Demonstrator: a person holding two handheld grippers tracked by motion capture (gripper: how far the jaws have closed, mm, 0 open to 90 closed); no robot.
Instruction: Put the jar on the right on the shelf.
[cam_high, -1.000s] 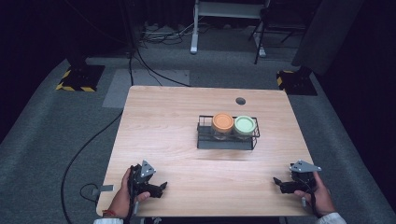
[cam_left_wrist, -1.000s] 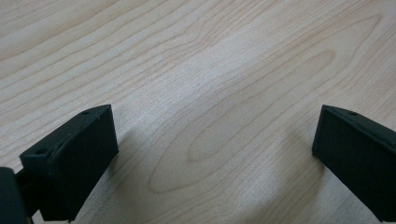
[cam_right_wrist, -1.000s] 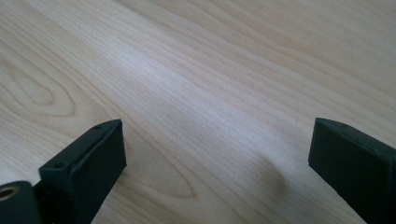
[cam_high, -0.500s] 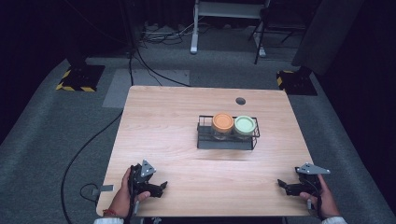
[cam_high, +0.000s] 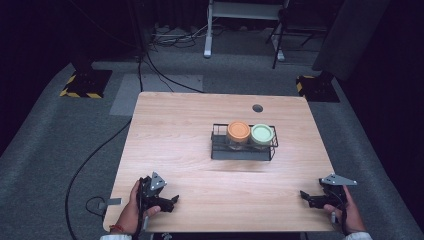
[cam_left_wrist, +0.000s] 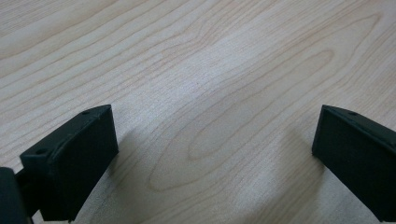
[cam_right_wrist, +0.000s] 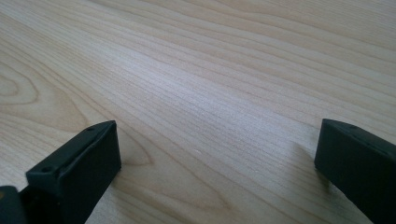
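Wire rack (cam_high: 243, 150) is seen on the worktop (cam_high: 190, 130), right of centre, towards the far half. Two jars are held inside it, side by side and upright: orange-lidded jar (cam_high: 238, 132) in the left spot, green-lidded jar (cam_high: 262, 134) in the right spot, the two just beside each other. A small dark hole (cam_high: 257, 108) is seen in the worktop behind the rack, near the far edge.

Left gripper (cam_high: 170, 201) is held at the near left corner, well apart from the rack; its jaws are spread wide with nothing between them, bare wood grain seen between them in the left gripper view (cam_left_wrist: 212, 154).

Right gripper (cam_high: 306, 196) is held at the near right corner, also well apart from the rack; jaws likewise spread wide and empty, low over the wood in the right gripper view (cam_right_wrist: 215, 158).

Grey carpet floor (cam_high: 60, 145) and a black cable (cam_high: 95, 150) are seen left of the worktop.
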